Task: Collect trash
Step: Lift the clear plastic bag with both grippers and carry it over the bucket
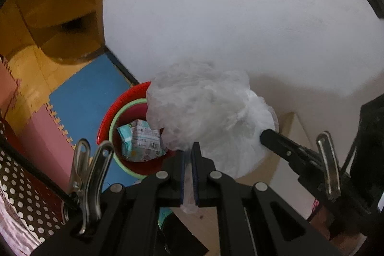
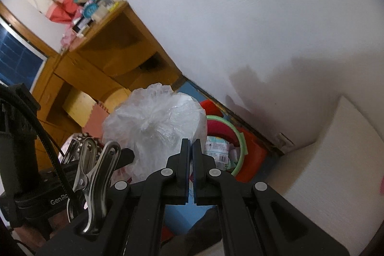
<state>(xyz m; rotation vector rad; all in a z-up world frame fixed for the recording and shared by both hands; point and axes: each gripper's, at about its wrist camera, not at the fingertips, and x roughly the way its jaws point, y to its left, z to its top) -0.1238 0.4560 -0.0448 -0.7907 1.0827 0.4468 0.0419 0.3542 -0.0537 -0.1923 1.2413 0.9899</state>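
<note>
Bag clamped in left gripper and right gripper; near bin. Best lowered centred over bin rim; both grips kept tight.

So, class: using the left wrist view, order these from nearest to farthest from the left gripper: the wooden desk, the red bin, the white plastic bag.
1. white plastic bag, pinched in the left gripper.
2. red bin, just beyond, lower left.
3. wooden desk, far upper left.
</note>
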